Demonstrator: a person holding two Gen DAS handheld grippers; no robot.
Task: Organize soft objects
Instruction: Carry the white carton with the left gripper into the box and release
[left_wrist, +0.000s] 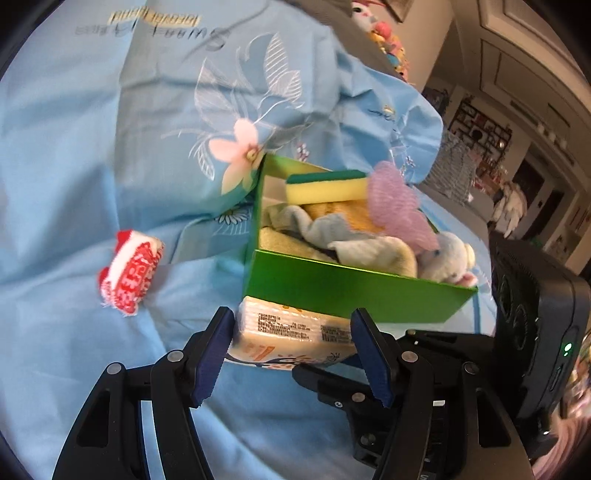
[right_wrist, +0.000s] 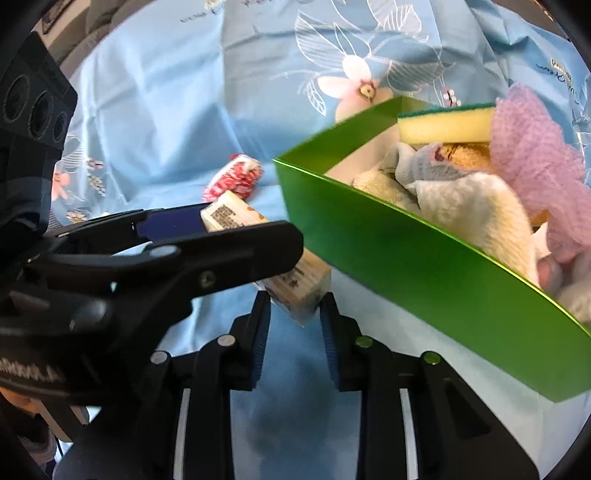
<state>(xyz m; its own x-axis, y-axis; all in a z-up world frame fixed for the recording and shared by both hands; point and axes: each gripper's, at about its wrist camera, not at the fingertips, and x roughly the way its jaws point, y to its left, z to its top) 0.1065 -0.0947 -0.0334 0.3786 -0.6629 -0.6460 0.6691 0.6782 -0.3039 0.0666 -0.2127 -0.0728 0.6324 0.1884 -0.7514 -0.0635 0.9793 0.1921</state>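
A green box (left_wrist: 343, 291) (right_wrist: 388, 236) on the blue floral sheet holds a yellow-green sponge (left_wrist: 325, 188) (right_wrist: 443, 125), a purple mesh puff (left_wrist: 399, 206) (right_wrist: 535, 162), cloths (left_wrist: 354, 243) (right_wrist: 472, 206) and a small plush toy (left_wrist: 450, 258). My left gripper (left_wrist: 291, 354) (right_wrist: 236, 221) is shut on a tissue pack (left_wrist: 291, 332) (right_wrist: 236, 214), held just in front of the box. My right gripper (right_wrist: 295, 325) is part open, its fingertips on either side of the pack's near end (right_wrist: 299, 291). A red-and-white cloth (left_wrist: 129, 269) (right_wrist: 236, 177) lies left of the box.
The blue floral sheet (left_wrist: 110, 147) (right_wrist: 166, 92) covers the whole work surface. Colourful toys (left_wrist: 384, 37) sit at the far edge. A room with shelves (left_wrist: 480, 136) lies to the right.
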